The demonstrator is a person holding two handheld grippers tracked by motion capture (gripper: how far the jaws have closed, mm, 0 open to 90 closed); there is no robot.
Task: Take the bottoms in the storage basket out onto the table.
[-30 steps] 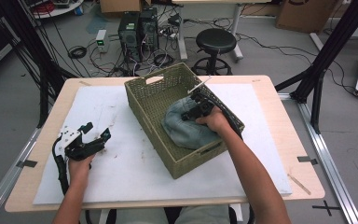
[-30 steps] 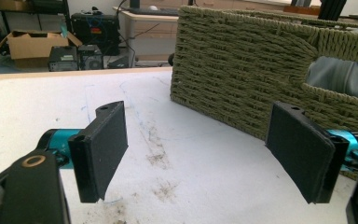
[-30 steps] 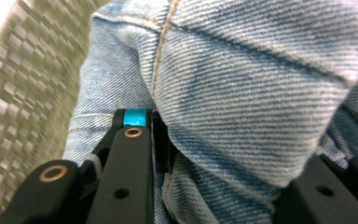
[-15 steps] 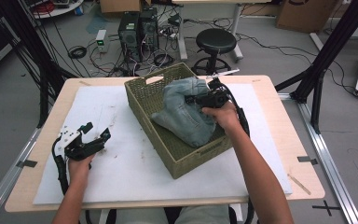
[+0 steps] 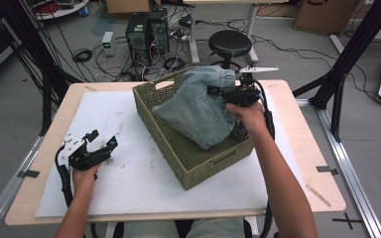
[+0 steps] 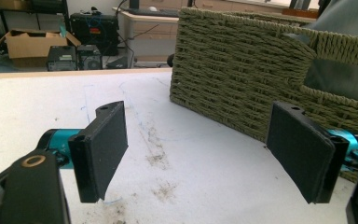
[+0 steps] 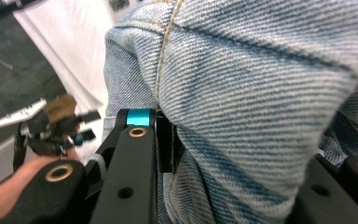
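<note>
- Now that the right gripper [image 5: 224, 94] has the jeans [image 5: 198, 110] up out of the woven basket [image 5: 188, 153], I read the extraction as half done: a second ago the denim sat bunched on the basket floor, now it hangs above the far rim with the lower fold trailing inside.
- Jaws are clamped on a thick wad of denim; the right gripper view shows fabric packed between them.
- Left gripper [image 5: 100, 148] is parked on the white table cover [image 5: 144, 183], same spot as before, jaws wide with nothing between, facing the basket side.
- My take: the lift needs more height before moving sideways, or the trailing fold may drag the basket.
</note>
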